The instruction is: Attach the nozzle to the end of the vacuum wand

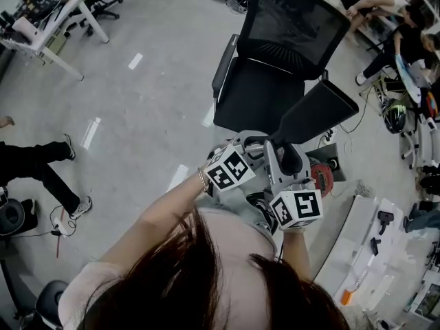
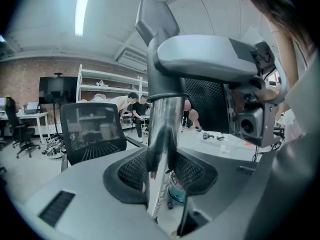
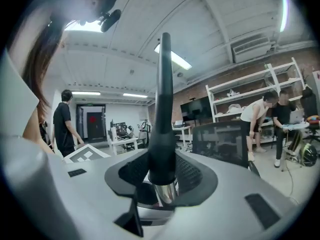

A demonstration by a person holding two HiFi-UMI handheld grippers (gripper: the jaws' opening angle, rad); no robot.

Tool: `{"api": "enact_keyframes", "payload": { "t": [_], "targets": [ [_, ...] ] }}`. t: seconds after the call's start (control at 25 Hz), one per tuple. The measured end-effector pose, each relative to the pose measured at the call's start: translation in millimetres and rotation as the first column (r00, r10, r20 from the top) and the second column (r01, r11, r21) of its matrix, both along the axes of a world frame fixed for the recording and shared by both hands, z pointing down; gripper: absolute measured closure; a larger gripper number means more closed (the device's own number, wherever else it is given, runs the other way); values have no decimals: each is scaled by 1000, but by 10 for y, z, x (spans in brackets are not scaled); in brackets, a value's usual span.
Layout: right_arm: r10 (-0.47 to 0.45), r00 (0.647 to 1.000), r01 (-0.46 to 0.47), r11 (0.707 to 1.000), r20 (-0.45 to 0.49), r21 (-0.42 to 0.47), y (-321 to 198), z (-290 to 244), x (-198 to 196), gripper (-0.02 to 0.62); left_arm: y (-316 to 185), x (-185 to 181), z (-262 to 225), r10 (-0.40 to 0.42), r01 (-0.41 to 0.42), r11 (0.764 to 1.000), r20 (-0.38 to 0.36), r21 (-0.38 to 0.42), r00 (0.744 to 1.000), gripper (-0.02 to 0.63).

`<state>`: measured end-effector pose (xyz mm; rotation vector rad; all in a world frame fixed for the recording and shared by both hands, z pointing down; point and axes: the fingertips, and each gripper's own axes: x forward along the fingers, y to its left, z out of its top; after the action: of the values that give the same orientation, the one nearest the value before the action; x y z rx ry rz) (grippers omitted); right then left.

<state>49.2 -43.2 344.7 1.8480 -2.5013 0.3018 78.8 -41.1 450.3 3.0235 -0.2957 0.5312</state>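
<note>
Black nozzle (image 3: 163, 109) stands upright, collar over the chrome end of the vacuum wand (image 2: 165, 129). Right gripper (image 3: 164, 171) is clamped on the collar, left gripper (image 2: 162, 171) clamped on the tube just below. Seating depth unclear. Risks: an off-axis push cocks the collar; slick chrome slips through the pads; the tip knocks the office chair (image 1: 275, 81) beyond.

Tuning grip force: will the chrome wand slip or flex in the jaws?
The wand looks mirror-polished, so likely slippery in the left gripper. Straight metal tube, probably stiff. The wide nozzle at its end may make it tip-heavy.
</note>
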Motion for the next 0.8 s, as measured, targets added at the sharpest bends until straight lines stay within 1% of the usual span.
{"api": "enact_keyframes", "payload": {
  "t": [0.08, 0.16, 0.28, 0.36, 0.44, 0.64, 0.72, 0.8],
  "targets": [
    [60, 998, -60, 998, -11, 4, 22, 5, 14, 425, 18, 12, 4, -5, 5, 1000, 3, 5, 1000, 450],
    [63, 998, -63, 998, -22, -12, 42, 11, 8, 425, 40, 14, 6, 2, -2, 1000, 10, 17, 1000, 449],
    [-27, 999, 25, 996, -23, -84, 85, 28, -12, 425, 89, 10, 5, 25, -25, 999, 15, 32, 1000, 451],
    [-106, 994, 103, 984, -15, -145, 106, 32, -33, 425, 114, 1, 2, 33, -33, 999, 15, 36, 999, 450],
    [-180, 983, 174, 966, -17, -191, 122, 21, -59, 425, 138, -7, -7, 38, -38, 999, 16, 37, 999, 451],
    [-335, 942, 322, 918, -16, -230, 128, -31, -117, 425, 206, 0, -18, 61, -62, 997, 26, 41, 998, 451],
    [-381, 924, 364, 899, -26, -243, 121, -31, -142, 425, 208, -6, -14, 63, -64, 997, 30, 40, 998, 451],
    [-410, 912, 393, 886, -22, -246, 110, -35, -162, 425, 200, -15, -17, 65, -66, 997, 31, 38, 997, 451]
  ]
}}
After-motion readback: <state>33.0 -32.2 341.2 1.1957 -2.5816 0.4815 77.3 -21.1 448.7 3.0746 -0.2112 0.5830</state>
